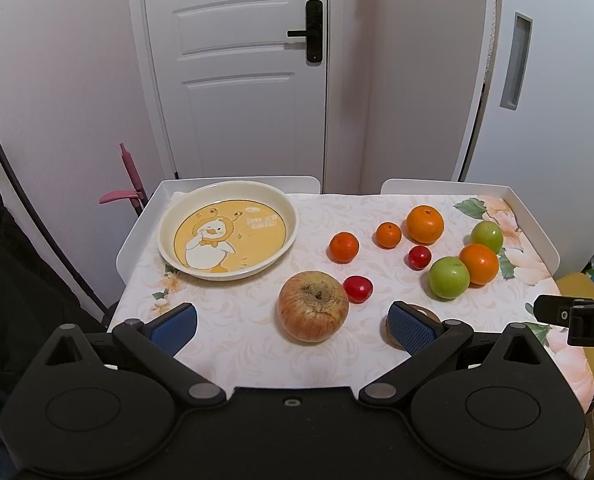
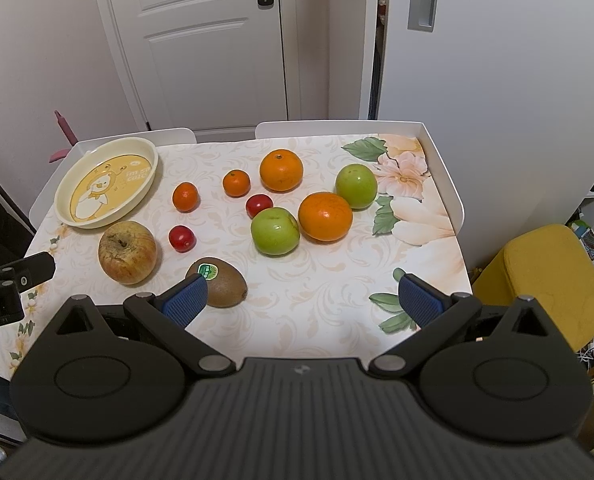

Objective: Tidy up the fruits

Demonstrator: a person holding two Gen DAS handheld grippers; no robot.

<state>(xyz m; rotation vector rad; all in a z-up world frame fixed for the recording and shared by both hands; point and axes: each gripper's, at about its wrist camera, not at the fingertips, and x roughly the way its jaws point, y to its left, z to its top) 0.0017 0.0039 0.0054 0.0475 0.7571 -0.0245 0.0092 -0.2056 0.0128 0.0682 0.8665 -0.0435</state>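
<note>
The fruits lie loose on the flowered surface [image 2: 317, 320], none on the cream plate [image 1: 165, 240] with the duck print, which sits at the far left corner. Nearest is a mottled, wrinkled apple [image 1: 313, 306], with a small red fruit [image 1: 358, 289] just beside it on its right. Farther back are two small tangerines [image 1: 344, 247] [image 1: 388, 235], a second red fruit [image 1: 419, 257], a big orange [image 1: 425, 224], and to the right a cluster — a green apple [image 1: 449, 278] touching another orange [image 1: 479, 263], with a second green apple [image 1: 487, 236] just behind.

The kiwi [image 2: 221, 284], with its green sticker, shows plainly only in the right wrist view, partly covered by the left pad of the right tongs [image 2: 303, 298]. In the left wrist view it is almost wholly hidden behind the blue pad [image 1: 411, 328] — only a brown sliver, probably the kiwi, peeks out.

The left tongs [image 1: 293, 326] stand wide apart, the mottled apple just ahead between their fingers, untouched. The right tongs are likewise spread and hold nothing. Each view catches a cut-off black piece of the other tool at its edge. The yellow stool [image 2: 553, 280] beside the surface is seen properly only from the right.
</note>
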